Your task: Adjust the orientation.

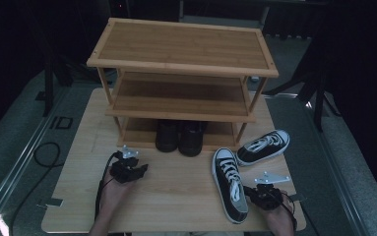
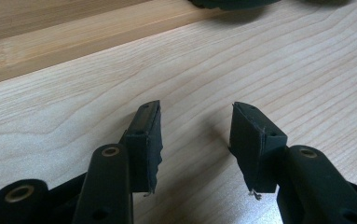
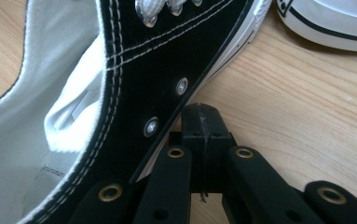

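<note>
A black-and-white lace-up sneaker [image 1: 230,182] lies on the wooden table [image 1: 176,196], toe towards the rack. Its mate [image 1: 264,146] rests on its side just behind it. My right gripper [image 1: 260,192] sits at the near sneaker's heel side. In the right gripper view the right gripper [image 3: 203,126] has its pads pressed together with nothing between them, right beside the sneaker's black canvas wall [image 3: 134,70]; the mate's sole [image 3: 334,18] shows at top right. My left gripper [image 1: 128,167] hovers over bare table at the left. The left gripper [image 2: 195,135] is open and holds nothing.
A three-tier wooden shoe rack [image 1: 183,46] stands at the back of the table. A pair of dark shoes [image 1: 180,137] sits on its bottom shelf, just ahead of my left gripper, with their sole edge [image 2: 232,3] above the jaws. Dark floor surrounds the table.
</note>
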A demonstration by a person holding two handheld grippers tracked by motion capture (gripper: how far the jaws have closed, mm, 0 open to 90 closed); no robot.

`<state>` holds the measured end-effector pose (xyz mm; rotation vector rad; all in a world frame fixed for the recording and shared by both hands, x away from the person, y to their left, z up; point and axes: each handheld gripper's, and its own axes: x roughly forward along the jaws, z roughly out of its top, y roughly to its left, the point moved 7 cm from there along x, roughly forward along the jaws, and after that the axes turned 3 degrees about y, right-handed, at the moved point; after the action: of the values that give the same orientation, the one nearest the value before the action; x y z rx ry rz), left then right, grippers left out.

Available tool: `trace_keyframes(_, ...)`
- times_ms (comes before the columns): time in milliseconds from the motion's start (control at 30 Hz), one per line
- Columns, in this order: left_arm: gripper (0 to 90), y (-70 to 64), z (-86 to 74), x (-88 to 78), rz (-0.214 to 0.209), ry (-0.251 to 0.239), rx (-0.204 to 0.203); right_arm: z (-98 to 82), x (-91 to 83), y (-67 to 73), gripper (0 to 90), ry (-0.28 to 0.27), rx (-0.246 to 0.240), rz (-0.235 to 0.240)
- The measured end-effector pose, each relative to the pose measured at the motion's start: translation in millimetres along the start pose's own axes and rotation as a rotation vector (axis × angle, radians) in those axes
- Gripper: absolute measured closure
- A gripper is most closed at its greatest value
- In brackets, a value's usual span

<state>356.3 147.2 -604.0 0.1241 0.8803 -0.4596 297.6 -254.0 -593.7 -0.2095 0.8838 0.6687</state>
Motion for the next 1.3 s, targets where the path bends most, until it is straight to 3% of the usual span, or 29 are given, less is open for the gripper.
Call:
trace_keyframes(533, 53.3, -2.3, 0.4, 0.8, -0.001, -0.003, 0.003, 12.3, 13.2, 23.6, 90.0, 0.008, -0.05, 0.031)
trace_keyframes(767, 53.2, -2.1, 0.4, 0.7, -0.009, -0.003, 0.001, 24.8, -6.0, 22.8, 79.1, -0.025, -0.003, -0.064)
trace_keyframes(867, 52.9, -2.4, 0.4, 0.7, -0.008, -0.003, 0.001, 29.6, -12.2, 27.8, 72.6, -0.042, 0.017, -0.068)
trace_keyframes(1100, 52.5, -2.5, 0.2, 0.5, -0.012, -0.003, 0.0, 50.8, -33.7, 39.2, 66.9, -0.099, 0.041, -0.073)
trace_keyframes(1300, 52.5, -2.6, 0.1, 0.5, -0.012, -0.004, 0.0, 62.5, -34.2, 51.7, 64.5, -0.101, 0.019, -0.061)
